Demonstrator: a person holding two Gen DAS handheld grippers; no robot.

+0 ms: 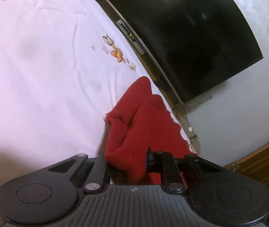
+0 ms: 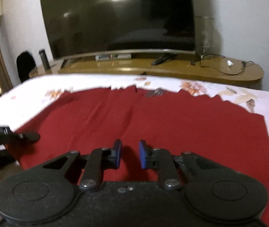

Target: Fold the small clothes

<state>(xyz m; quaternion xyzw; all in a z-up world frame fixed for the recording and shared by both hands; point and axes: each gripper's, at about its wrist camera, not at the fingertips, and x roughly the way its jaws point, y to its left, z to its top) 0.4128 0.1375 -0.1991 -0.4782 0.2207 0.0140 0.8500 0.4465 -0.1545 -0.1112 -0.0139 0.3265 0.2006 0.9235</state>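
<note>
Red cloth [image 2: 153, 121] bunched in left hand-held gripper [image 1: 128, 162], beneath right hand-held gripper [image 2: 130, 154]

Bare bedsheet [image 1: 39, 66] lies open left of the red cloth [image 2: 153, 124]; television [image 2: 119, 17] and cabinet [image 2: 153, 70] seemingly close off the far edge.

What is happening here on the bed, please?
A person holding two grippers is folding a red cloth spread on a flowered bedsheet, in front of a big television. The left gripper is shut on a bunched edge of the cloth and lifts it. The right gripper is open and sits low over the flat middle of the cloth, gripping nothing. The fold is only beginning.
</note>
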